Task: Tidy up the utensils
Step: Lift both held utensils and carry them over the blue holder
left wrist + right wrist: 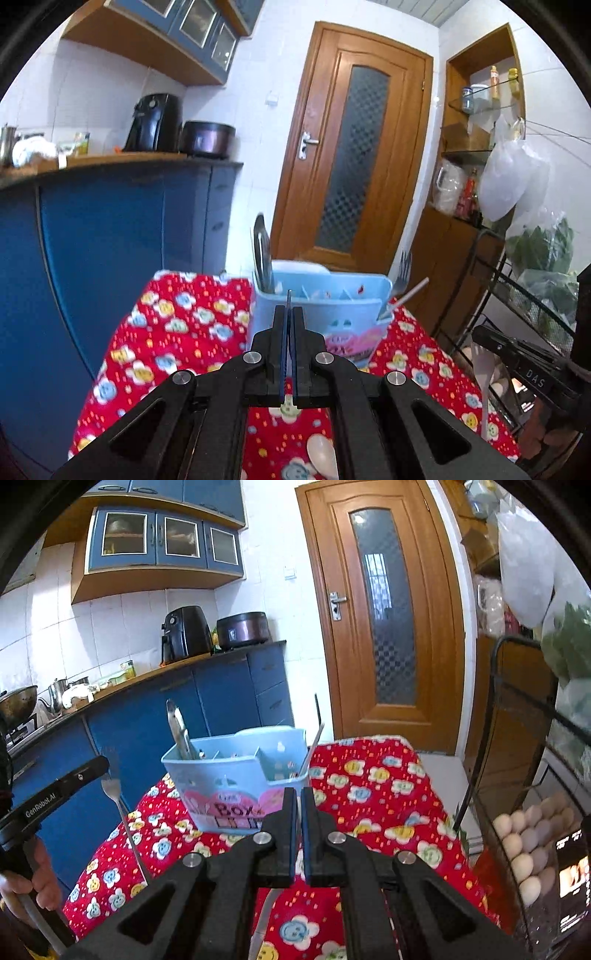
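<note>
A light blue utensil box [321,314] [236,779] with compartments stands on the red flowered cloth [166,332] [384,794]. Metal tongs [262,254] [179,731] stand in its left compartment. My left gripper [289,314] is shut on a fork, seen edge-on between its fingers; the right wrist view shows that fork [114,786] held upright left of the box. My right gripper [298,801] is shut just in front of the box; the left wrist view shows a white spoon [484,373] at it. A pink spoon [323,454] lies on the cloth.
A fork [404,269] and a thin white utensil [406,295] stick out at the box's right side. Blue counter cabinets [110,240] stand left. A black wire rack [517,775] with eggs [528,842] stands right. A wooden door [388,609] is behind.
</note>
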Available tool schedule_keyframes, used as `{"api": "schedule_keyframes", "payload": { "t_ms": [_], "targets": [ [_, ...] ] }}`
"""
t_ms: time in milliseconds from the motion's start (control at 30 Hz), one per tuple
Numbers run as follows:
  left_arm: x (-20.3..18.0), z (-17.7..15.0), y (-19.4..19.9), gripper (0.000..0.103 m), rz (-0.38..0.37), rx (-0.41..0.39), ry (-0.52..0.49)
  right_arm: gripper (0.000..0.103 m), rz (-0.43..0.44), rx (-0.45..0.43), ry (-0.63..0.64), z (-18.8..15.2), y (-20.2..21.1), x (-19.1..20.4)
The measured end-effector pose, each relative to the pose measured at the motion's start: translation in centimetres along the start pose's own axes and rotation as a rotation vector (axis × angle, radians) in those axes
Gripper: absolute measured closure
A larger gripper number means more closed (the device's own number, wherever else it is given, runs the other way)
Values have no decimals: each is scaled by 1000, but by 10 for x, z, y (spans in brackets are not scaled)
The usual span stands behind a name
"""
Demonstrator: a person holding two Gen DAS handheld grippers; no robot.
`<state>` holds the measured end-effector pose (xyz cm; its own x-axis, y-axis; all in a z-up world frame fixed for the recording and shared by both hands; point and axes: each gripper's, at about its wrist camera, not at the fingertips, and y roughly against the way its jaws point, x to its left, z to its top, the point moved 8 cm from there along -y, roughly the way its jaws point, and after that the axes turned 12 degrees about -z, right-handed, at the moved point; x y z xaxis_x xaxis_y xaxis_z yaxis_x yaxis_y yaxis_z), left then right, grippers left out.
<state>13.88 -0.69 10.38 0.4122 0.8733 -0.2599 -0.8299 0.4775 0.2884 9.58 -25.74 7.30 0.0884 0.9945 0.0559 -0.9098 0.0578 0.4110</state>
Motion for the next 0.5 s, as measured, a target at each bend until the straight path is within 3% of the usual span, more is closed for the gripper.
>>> {"api": "schedule_keyframes", "payload": {
  "t_ms": [500],
  "targets": [
    [2,70,-12,102,76,-101,-85,99,-29,-65,12,55,-17,-5]
  ]
}}
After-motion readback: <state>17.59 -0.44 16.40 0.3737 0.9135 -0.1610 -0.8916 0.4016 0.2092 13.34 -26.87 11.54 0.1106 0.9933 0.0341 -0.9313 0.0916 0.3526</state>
